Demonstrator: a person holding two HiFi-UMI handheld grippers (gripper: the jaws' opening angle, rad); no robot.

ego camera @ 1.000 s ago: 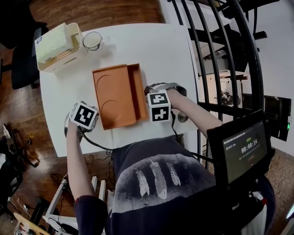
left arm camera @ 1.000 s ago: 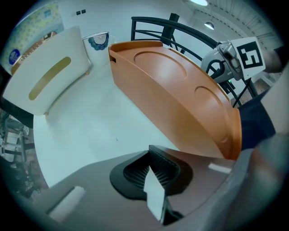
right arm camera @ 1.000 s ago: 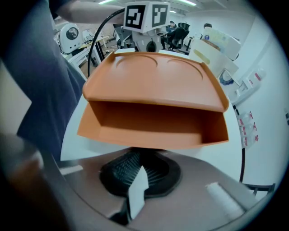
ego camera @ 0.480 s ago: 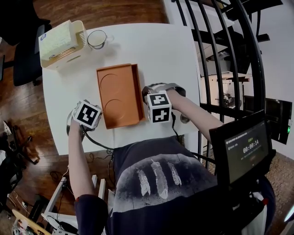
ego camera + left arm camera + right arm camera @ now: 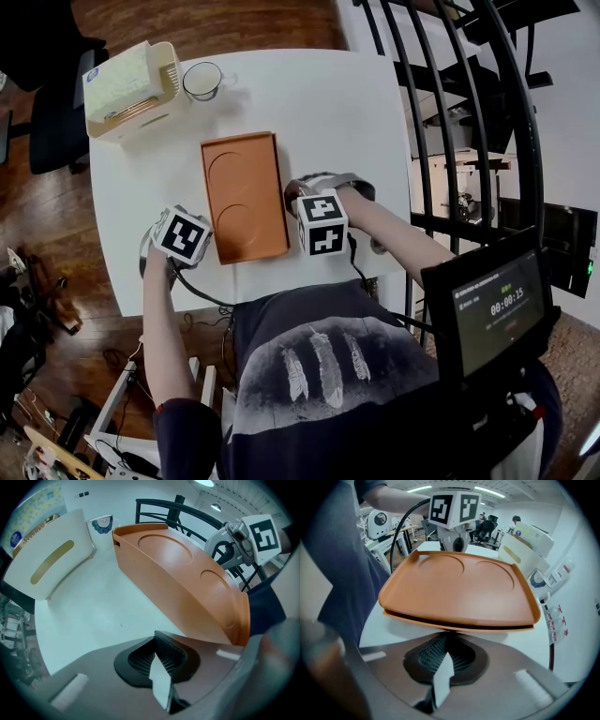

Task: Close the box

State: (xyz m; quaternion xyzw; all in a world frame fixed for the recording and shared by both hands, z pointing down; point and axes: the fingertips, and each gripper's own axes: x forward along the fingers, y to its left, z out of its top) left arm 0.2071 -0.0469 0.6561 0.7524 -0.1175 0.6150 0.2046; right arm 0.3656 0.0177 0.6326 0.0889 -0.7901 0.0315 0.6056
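Note:
An orange box (image 5: 244, 195) lies on the white table (image 5: 328, 103) with its lid down flat; the lid bears two round recesses. In the right gripper view the orange box (image 5: 459, 590) shows a thin dark gap under the lid's near edge. My right gripper (image 5: 322, 223) is at the box's right side, shut, and its tips (image 5: 443, 663) sit right against that lid edge. To the left of the box's near corner is my left gripper (image 5: 181, 236), shut, holding nothing. Its own view has the left gripper (image 5: 161, 667) a little apart from the orange box (image 5: 187, 583).
A white tissue holder (image 5: 127, 89) and a glass cup (image 5: 202, 82) stand at the table's far left. A black metal railing (image 5: 450, 112) runs along the right of the table. A small screen (image 5: 492, 305) hangs near the person's right side.
The box lid has swung down from half open to almost flat on the base. My right gripper followed it slightly left. The left gripper barely moved.

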